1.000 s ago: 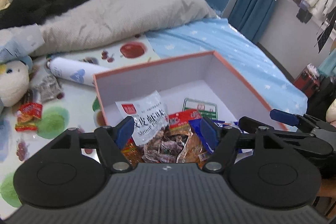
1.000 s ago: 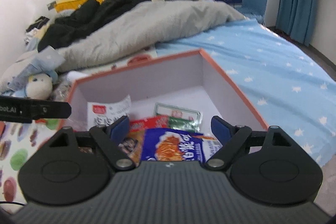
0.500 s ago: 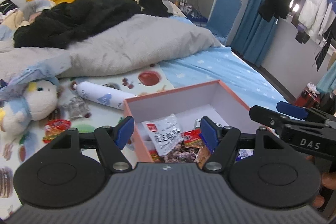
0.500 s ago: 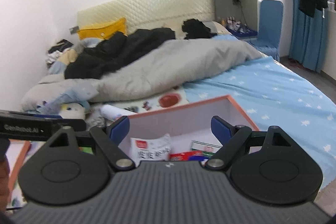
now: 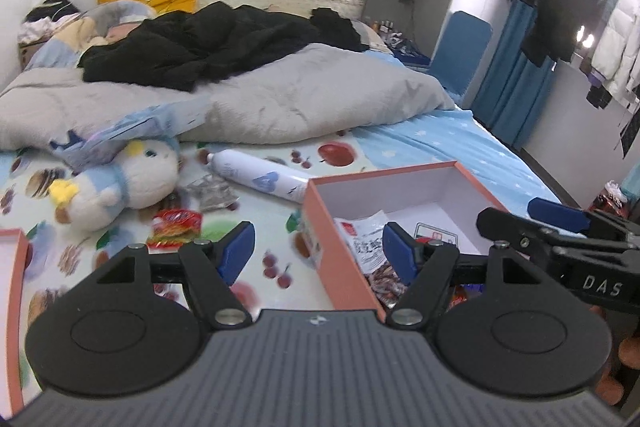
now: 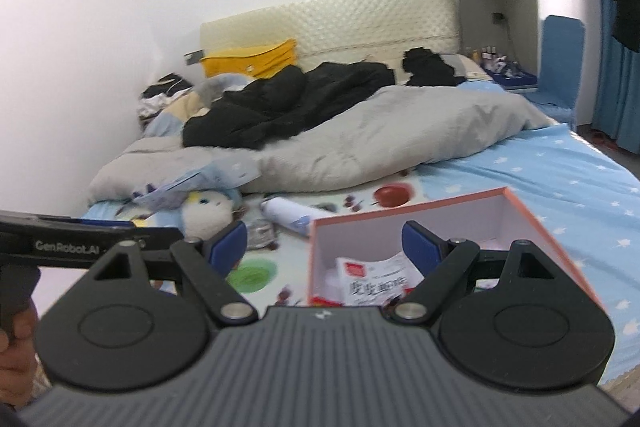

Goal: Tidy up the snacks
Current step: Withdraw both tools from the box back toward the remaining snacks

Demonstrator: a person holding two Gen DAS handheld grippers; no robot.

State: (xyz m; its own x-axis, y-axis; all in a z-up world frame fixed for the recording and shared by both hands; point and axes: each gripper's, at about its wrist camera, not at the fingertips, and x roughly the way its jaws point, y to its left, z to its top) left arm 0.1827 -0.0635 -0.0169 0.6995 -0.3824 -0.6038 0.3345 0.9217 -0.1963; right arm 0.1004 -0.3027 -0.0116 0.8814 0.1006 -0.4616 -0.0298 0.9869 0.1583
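An orange box [image 5: 384, 174] with a white inside sits on the bed and holds several snack packets, a white one [image 5: 368, 239] on top. A red packet [image 5: 176, 225] and a dark silvery packet [image 5: 210, 191] lie loose on the fruit-print mat to its left. My left gripper [image 5: 318, 251] is open and empty, raised over the mat at the box's left wall. My right gripper [image 6: 324, 245] is open and empty too, held back from the box [image 6: 408, 211] and its white packet [image 6: 376, 277]. Each gripper shows in the other's view: right [image 5: 532, 217], left [image 6: 120, 231].
A white spray can [image 5: 260, 179] and a plush toy [image 5: 120, 183] lie on the mat beyond the loose packets. A grey duvet [image 5: 280, 99] with black clothes fills the far bed. Another orange rim [image 5: 12, 267] shows at the left edge. A hand [image 6: 16, 347] grips the left tool.
Both grippers have drawn back and risen from over the box. The left one swung left, so the box now lies to its right and the loose packets and plush toy show more fully.
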